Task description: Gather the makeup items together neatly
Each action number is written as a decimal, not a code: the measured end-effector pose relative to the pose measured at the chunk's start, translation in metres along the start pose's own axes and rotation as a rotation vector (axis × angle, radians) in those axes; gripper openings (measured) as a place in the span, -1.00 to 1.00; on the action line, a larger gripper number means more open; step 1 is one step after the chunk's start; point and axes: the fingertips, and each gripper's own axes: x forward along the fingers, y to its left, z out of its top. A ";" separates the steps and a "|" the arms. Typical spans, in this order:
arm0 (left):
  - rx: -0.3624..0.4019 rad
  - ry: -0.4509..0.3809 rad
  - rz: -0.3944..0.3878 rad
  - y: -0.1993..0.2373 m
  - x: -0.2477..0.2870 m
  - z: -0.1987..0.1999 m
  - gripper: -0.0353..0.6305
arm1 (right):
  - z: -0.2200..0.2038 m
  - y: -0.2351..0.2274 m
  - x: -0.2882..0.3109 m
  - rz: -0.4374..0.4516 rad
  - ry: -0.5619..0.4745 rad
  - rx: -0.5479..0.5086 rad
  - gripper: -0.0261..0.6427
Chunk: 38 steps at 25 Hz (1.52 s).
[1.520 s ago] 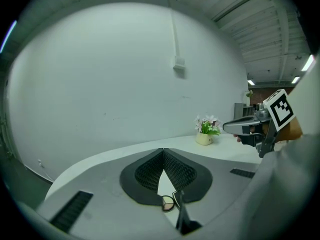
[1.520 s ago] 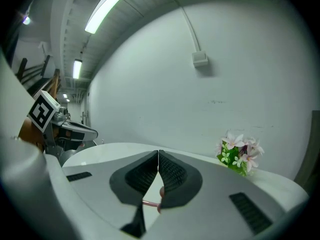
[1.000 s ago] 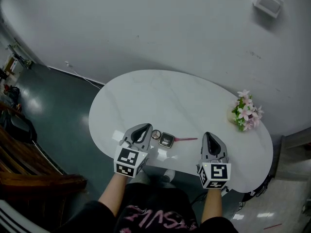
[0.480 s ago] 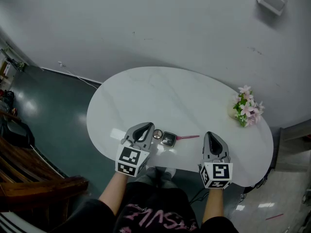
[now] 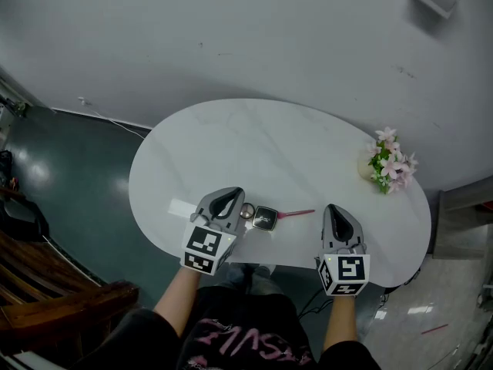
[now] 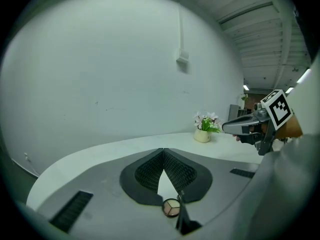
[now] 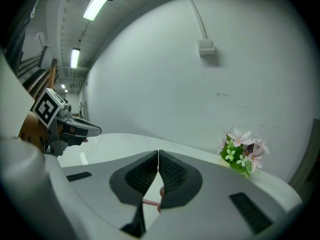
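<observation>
Three makeup items lie close together near the front edge of the white oval table [image 5: 254, 141]: a small round eyeshadow compact [image 5: 246, 212], a dark square compact [image 5: 264, 220] and a pink brush [image 5: 295, 214]. My left gripper [image 5: 226, 202] hovers just left of the round compact, jaws shut and empty. My right gripper [image 5: 335, 216] is right of the pink brush, also shut with nothing in it. The round compact [image 6: 171, 207] shows below the closed pads in the left gripper view. The pink brush [image 7: 149, 202] peeks from under the closed pads in the right gripper view.
A small pot of pink flowers [image 5: 390, 168] stands at the table's right end, also visible as flowers [image 7: 243, 151] in the right gripper view. A bright patch [image 5: 182, 206] lies on the table left of my left gripper. Dark wooden furniture [image 5: 46, 284] stands on the floor at left.
The head camera has shifted, so the table sits slightly higher and further left in view. Both grippers stay shut in the same places by the makeup items.
</observation>
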 end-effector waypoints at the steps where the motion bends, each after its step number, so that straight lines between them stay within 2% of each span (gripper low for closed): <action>1: 0.001 0.003 -0.005 -0.001 0.002 -0.001 -0.86 | -0.001 -0.001 0.001 -0.001 0.004 -0.001 -0.73; 11: -0.017 0.050 -0.040 -0.004 0.015 -0.029 -0.86 | -0.023 0.005 0.011 0.023 0.052 -0.003 -0.73; 29: -0.069 0.152 -0.019 -0.005 0.013 -0.092 -0.86 | -0.085 0.030 0.024 0.091 0.152 0.071 -0.73; 38: -0.098 0.184 -0.026 -0.015 0.012 -0.118 -0.86 | -0.112 0.041 0.027 0.134 0.198 0.070 -0.73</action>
